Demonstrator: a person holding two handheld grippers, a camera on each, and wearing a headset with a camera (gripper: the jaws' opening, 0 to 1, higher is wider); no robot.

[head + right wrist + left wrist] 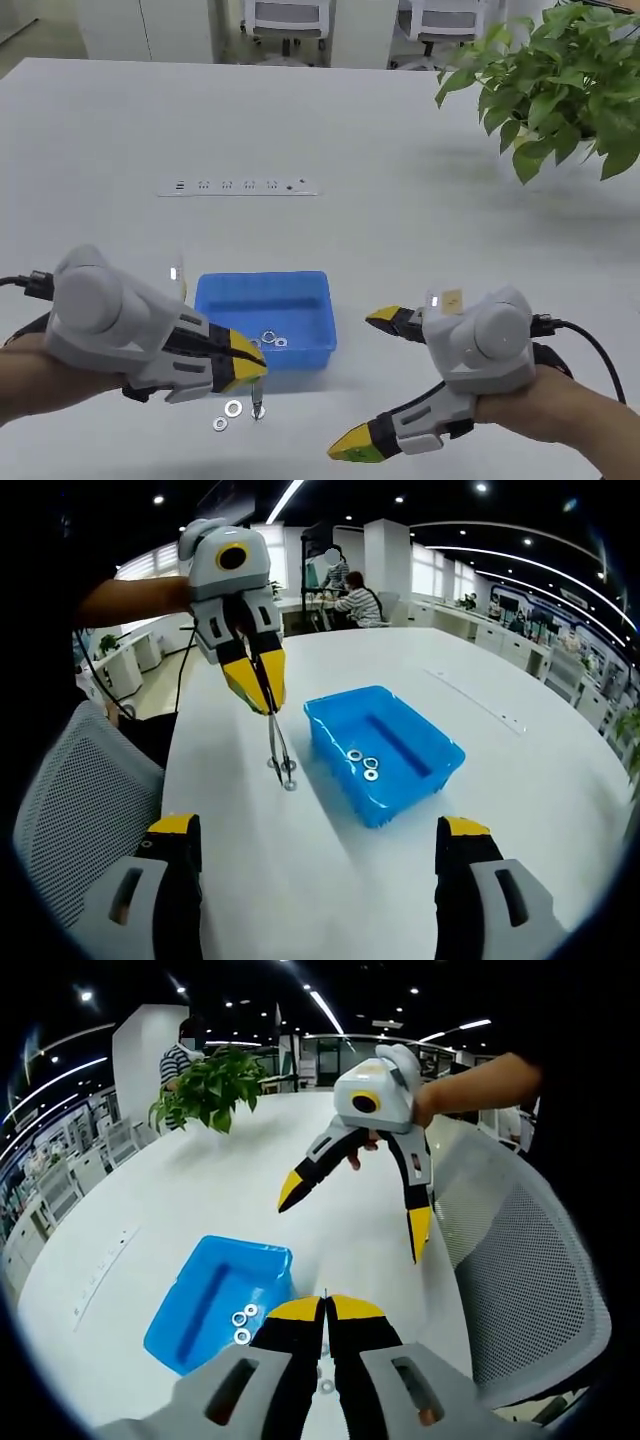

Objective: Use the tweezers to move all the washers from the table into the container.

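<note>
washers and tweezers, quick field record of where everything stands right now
washers in container: three, lying in the blue container
washers on table: two, by the container's near wall
tweezers: clamped in the left hand-held gripper, tips down at the two loose washers
left jaws: shut on the tweezers
right hand-held gripper: open, empty, off to one side of the container
left to move: two washers

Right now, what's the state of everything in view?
left gripper, shut on tweezers
right gripper, open, empty
tweezers, held, tips down beside the loose washers
container, upright, three washers inside
loose washers, two on the table, outside the container
</note>
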